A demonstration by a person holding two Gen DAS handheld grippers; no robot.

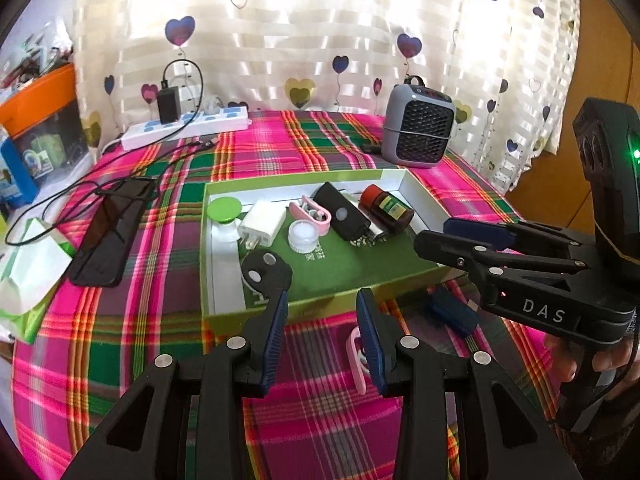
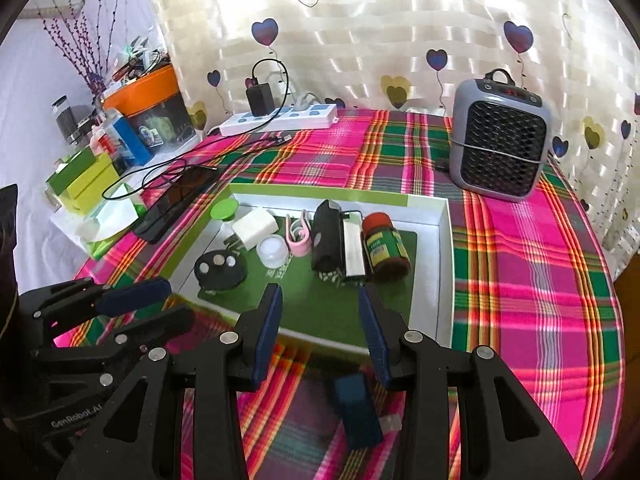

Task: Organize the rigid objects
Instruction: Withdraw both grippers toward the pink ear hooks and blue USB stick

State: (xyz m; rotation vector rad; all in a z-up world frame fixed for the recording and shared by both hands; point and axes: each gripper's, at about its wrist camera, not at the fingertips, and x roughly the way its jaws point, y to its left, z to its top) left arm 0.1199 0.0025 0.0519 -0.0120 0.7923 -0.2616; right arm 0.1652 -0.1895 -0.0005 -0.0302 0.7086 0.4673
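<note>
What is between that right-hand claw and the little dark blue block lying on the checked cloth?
Nothing visible. The right gripper hangs open over the small dark blue rectangular block, which lies on the pink and green plaid tablecloth just outside the near wall of the green-rimmed cardboard tray.

We look at a home room: heart-print curtain (image 2: 360, 20), plaid tablecloth (image 2: 520, 280), small heater (image 2: 500, 144), power strip (image 2: 280, 118) and cluttered storage boxes (image 2: 148, 108)
</note>
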